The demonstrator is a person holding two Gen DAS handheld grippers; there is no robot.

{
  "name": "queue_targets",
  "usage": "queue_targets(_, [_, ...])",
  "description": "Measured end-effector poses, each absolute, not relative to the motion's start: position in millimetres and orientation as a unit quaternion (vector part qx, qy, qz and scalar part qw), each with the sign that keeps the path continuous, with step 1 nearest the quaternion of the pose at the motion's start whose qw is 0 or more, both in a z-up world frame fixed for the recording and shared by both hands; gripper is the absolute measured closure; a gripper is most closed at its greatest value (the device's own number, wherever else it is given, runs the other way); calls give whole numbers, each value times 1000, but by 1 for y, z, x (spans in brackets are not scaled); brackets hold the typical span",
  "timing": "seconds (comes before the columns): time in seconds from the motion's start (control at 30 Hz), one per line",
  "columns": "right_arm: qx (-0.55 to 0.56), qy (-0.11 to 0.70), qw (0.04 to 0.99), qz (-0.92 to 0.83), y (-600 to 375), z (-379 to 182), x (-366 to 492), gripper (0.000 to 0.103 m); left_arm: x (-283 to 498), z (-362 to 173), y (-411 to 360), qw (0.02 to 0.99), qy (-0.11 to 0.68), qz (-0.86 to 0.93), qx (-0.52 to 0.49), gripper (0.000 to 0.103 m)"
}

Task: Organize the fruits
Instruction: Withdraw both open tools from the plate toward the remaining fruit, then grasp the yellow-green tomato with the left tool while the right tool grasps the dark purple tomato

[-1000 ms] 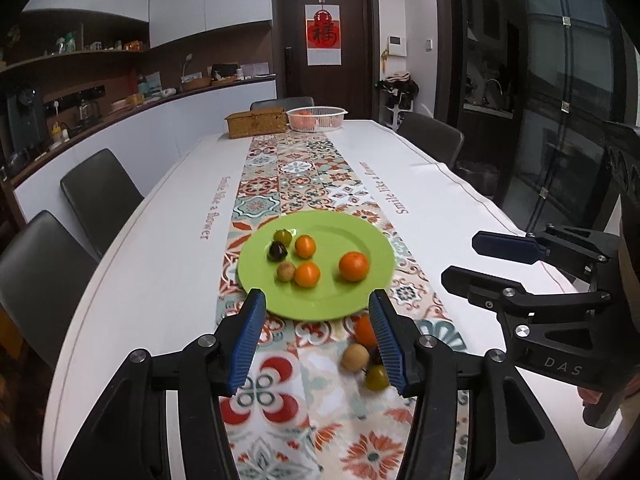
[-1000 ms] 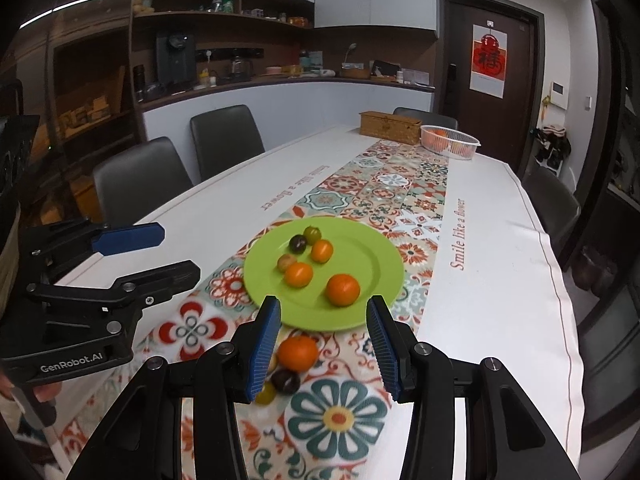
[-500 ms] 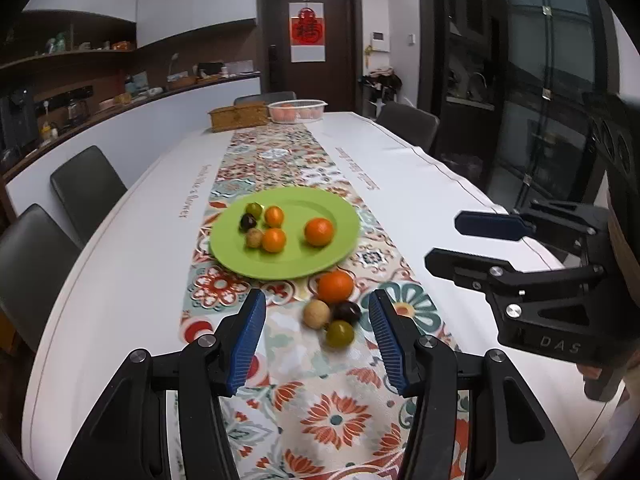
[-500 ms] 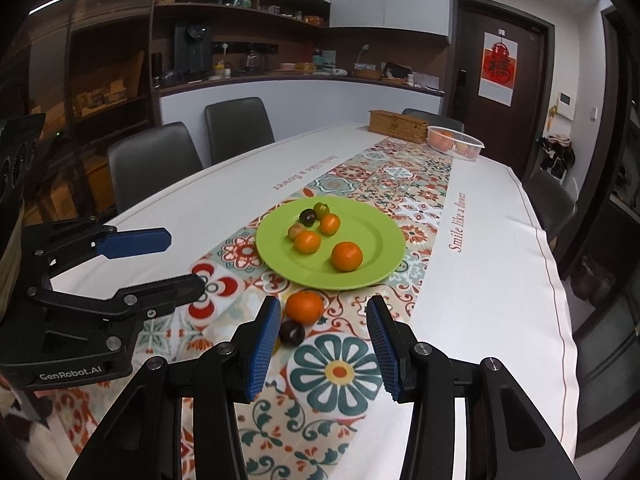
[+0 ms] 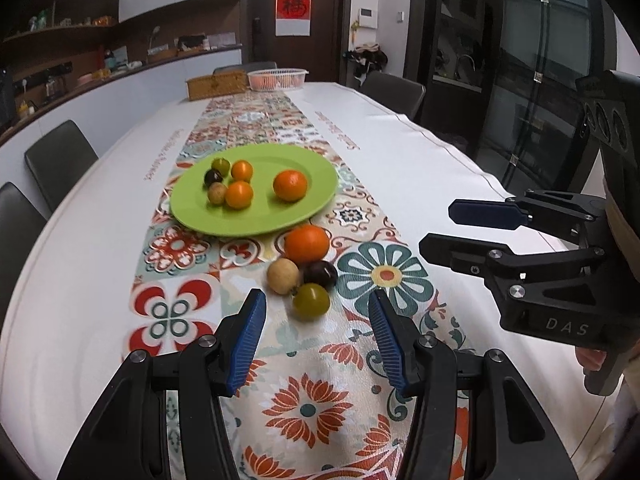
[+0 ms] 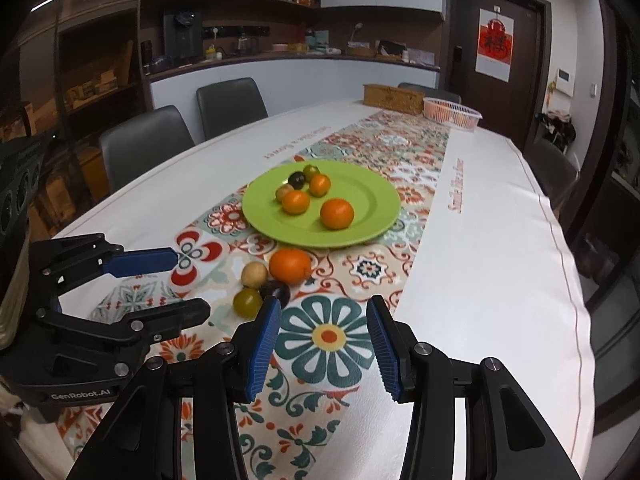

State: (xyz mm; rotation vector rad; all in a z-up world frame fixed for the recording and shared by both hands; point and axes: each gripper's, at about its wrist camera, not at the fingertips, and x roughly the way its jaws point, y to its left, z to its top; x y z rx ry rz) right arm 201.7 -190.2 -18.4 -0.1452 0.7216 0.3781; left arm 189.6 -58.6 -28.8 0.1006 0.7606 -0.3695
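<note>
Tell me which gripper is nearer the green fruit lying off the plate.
Left. The left gripper is open right behind the green fruit; the right gripper sits off to its right side.

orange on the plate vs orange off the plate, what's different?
Place: the orange on the plate sits on the green plate; the loose orange lies on the table runner beside the plate's near rim.
Company: the plate orange sits apart from the other fruit; the loose orange is bunched with a tan fruit and a dark fruit.
Both are round, orange and ungripped.
</note>
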Motion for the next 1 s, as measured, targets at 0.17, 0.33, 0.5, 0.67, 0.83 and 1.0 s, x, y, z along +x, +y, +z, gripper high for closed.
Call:
queue_targets(0.17, [-71, 366, 910, 182, -192, -31, 205, 57, 201, -43, -63, 902, 386, -187, 51, 59])
queue_targets(0.33, [-65, 377, 907, 176, -195, -39, 208, 57, 213, -59, -69, 891, 409, -192, 45, 66])
queue_targets(0.5, [-61, 384, 904, 175, -197, -44, 214, 57, 223, -66, -72, 887, 421, -184, 44, 67])
queue_targets(0.67, [-58, 393, 899, 183, -193, -50, 219, 57, 230, -70, -72, 887, 428, -168, 52, 67])
queue_targets(0.83, [-62, 399, 895, 192, -186, -53, 221, 57, 236, -75, -72, 884, 435, -167, 45, 74])
queue_targets(1.0, [-57, 404, 891, 201, -180, -56, 224, 57, 236, -74, -66, 882, 439, -170, 36, 75])
